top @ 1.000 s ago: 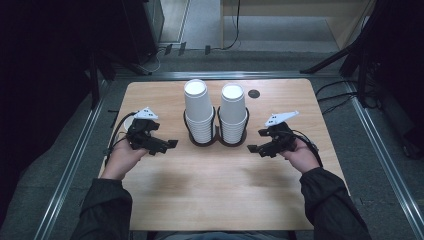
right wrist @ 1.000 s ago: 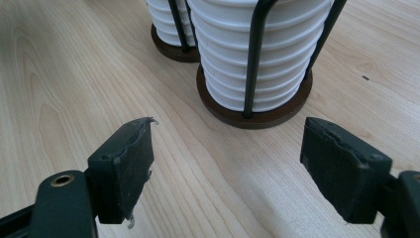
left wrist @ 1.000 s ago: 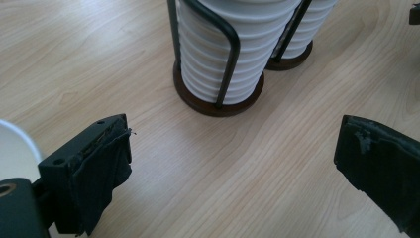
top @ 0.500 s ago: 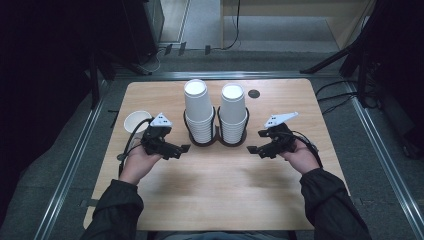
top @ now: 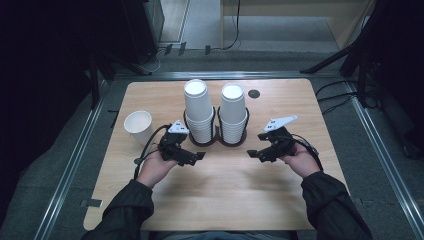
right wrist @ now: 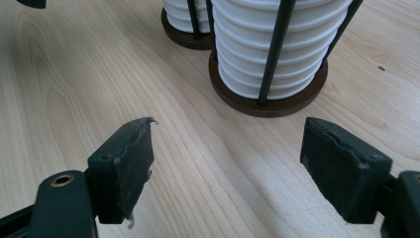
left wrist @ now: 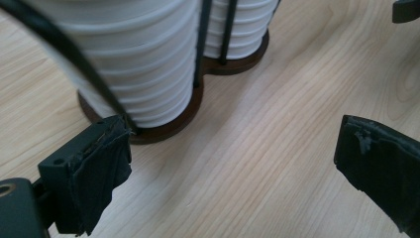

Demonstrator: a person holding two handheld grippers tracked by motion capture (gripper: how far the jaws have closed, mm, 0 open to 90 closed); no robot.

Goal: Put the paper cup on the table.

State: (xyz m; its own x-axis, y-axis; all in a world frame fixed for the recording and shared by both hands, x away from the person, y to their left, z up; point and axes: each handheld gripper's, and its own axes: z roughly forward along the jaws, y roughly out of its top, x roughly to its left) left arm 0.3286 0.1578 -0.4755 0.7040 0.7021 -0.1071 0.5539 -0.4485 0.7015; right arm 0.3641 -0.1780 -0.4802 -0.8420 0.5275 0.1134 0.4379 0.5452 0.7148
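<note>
Dark grey floor with metal rails surrounds the pale rectangular wooden table (top: pixel 220 200), which fills the middle of the high view. At the far middle of the table stands a dark brown double-ring cup holder with thin black upright rods (top: pixel 216 141), and it carries two tall stacks of white paper cups side by side: the left stack (top: pixel 198 112) and the right stack (top: pixel 233 114), close together but each in its own ring. A single white paper cup (top: pixel 138 127) stands upright by itself near the left edge of the table, well apart from the holder. The person's dark-sleeved forearms come in from the near side. The left gripper (top: pixel 196 158) sits just near of the left stack, between the lone cup and the holder, and its black jaws stand wide apart over bare wood with nothing between them; in the left gripper view the holder's base lies just beyond one jaw. The right gripper (top: pixel 253 154) hovers near and right of the right stack, its jaws likewise spread and empty. A small black round hole (top: pixel 254 93) marks the far right of the tabletop.
</note>
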